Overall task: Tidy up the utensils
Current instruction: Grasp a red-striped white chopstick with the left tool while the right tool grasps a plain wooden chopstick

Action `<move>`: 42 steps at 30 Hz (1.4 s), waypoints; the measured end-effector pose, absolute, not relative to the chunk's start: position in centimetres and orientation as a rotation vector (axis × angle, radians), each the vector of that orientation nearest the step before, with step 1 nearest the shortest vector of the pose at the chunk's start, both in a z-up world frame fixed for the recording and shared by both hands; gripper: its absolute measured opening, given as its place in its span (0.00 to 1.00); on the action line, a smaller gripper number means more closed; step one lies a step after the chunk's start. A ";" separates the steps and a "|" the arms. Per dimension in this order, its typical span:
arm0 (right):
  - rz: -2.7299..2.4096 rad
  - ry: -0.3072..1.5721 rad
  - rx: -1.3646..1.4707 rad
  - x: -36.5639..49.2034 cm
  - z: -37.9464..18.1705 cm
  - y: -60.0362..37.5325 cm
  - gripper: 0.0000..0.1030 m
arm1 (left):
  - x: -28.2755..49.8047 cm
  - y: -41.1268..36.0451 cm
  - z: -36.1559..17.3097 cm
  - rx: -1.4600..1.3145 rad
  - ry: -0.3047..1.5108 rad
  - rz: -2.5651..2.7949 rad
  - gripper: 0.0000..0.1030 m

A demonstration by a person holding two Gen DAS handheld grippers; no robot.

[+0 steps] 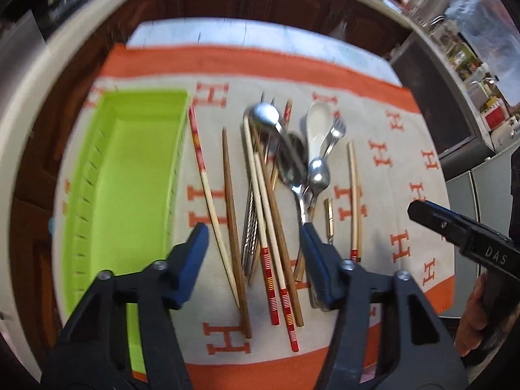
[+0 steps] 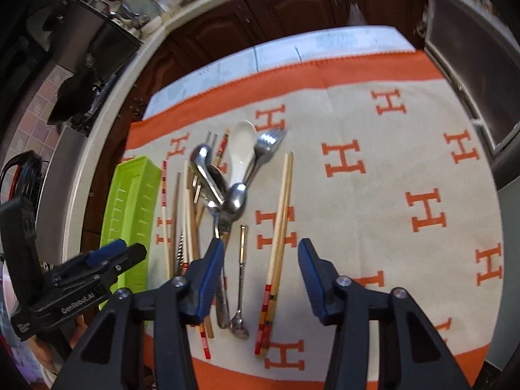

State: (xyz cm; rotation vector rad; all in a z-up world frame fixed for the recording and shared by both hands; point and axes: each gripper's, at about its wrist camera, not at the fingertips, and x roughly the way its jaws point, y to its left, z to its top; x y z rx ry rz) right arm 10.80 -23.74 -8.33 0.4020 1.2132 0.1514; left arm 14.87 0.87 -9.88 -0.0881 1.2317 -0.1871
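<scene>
Table (image 2: 341, 37) with pale top, covered by a cream cloth (image 2: 373, 195) with orange border and H motifs. On the cloth: a green tray (image 1: 130, 175) at left; beside it chopsticks (image 1: 273, 227), spoons (image 1: 292, 162), a white ceramic spoon (image 2: 242, 149) and a fork (image 2: 266, 144) in a loose, overlapping pile.

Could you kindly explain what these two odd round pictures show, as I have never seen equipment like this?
There is no robot here: a person holds a hand-operated gripper in each hand. Each gripper carries a wide-angle camera looking forward along its two blue-padded jaws, which is why the pictures look round and bent.

One picture is from the left gripper, the other from the right gripper. Both stand open and hold nothing.

Below them lies an orange and cream cloth patterned with the letter H. On it is a loose pile of cutlery: chopsticks, metal spoons, a white spoon and a fork. To the left stands an empty green tray, probably where the cutlery is to be sorted.
</scene>
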 end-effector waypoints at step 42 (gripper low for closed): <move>0.104 1.376 0.345 14.9 -15.0 -23.4 0.17 | 21.7 -1.9 -18.7 0.052 1.377 0.072 0.03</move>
